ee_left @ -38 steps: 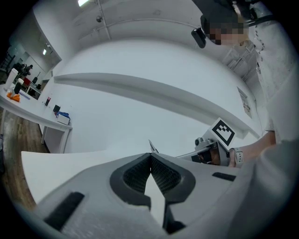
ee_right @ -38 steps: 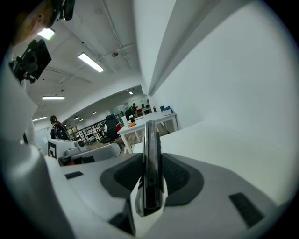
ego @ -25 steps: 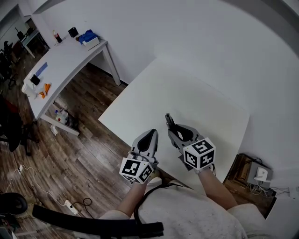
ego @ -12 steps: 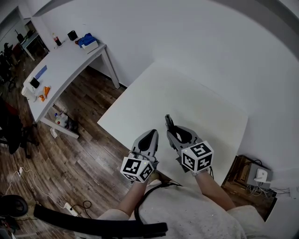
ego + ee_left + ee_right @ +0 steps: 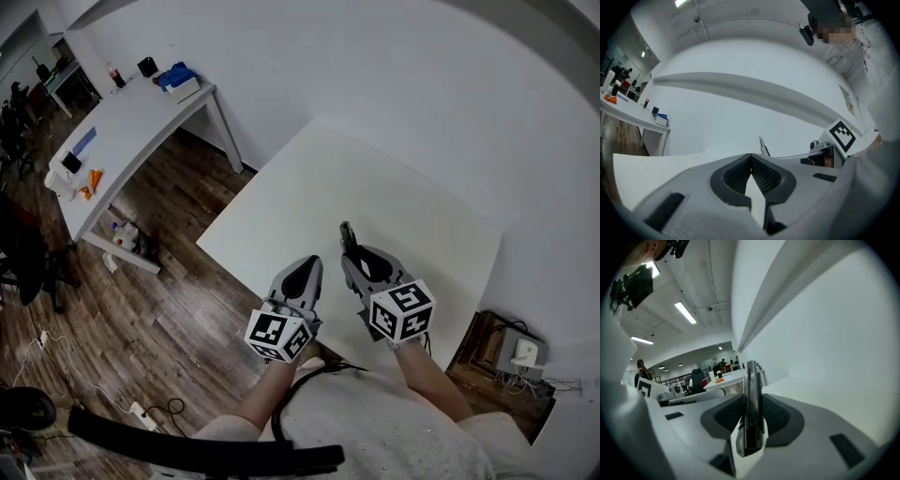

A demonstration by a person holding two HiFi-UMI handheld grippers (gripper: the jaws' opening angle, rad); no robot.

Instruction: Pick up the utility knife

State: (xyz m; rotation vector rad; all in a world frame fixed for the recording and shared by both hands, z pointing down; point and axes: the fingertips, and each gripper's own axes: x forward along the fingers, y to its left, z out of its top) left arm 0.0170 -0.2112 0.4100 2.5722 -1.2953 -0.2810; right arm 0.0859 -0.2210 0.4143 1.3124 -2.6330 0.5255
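A dark, slim utility knife (image 5: 751, 408) stands on edge between the ribbed pads of my right gripper (image 5: 752, 420), which is shut on it. In the head view the knife (image 5: 347, 234) sticks out forward from the right gripper (image 5: 353, 255), above the near part of the white table (image 5: 309, 197). The knife tip (image 5: 762, 144) also shows in the left gripper view, right of centre. My left gripper (image 5: 302, 275) hangs over the table's near edge, beside the right one. Its pads meet with nothing between them (image 5: 751, 168).
A white wall rises behind the table. A long white desk (image 5: 131, 122) at the far left carries a blue item, a bottle and small objects. Wooden floor (image 5: 159, 309) lies to the left, with cables and a power strip. A small cabinet (image 5: 502, 347) stands at the right.
The right gripper and the knife have shifted slightly right and tilted a little in the head view. The left gripper has barely moved.
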